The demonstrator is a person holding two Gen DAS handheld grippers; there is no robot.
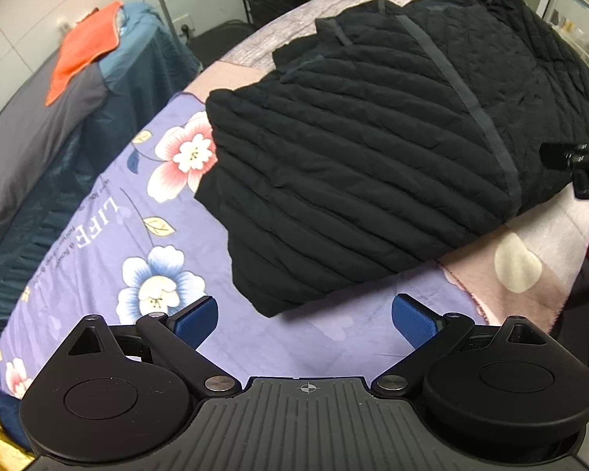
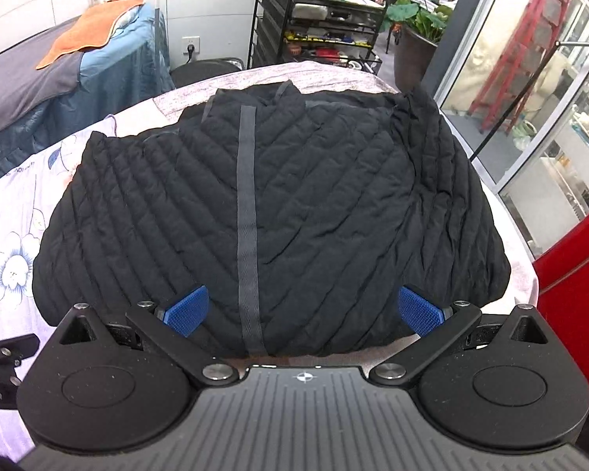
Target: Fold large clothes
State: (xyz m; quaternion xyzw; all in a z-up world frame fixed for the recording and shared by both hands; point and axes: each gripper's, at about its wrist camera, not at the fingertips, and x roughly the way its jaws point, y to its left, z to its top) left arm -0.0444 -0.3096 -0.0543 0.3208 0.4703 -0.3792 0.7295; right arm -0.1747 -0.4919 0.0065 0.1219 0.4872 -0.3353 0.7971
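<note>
Both tools — left (image 1: 304, 324), right (image 2: 304, 312) — spread, empty; folded black quilted jacket (image 2: 271, 212), grey strip running away from right tool.

The right gripper (image 2: 304, 308) stands wide apart above the folded black quilted jacket (image 2: 275, 212), which lies on the floral sheet (image 2: 8, 235).

Bare floral sheet (image 1: 110, 212) lies free left of the bulky black jacket (image 2: 271, 212).
</note>
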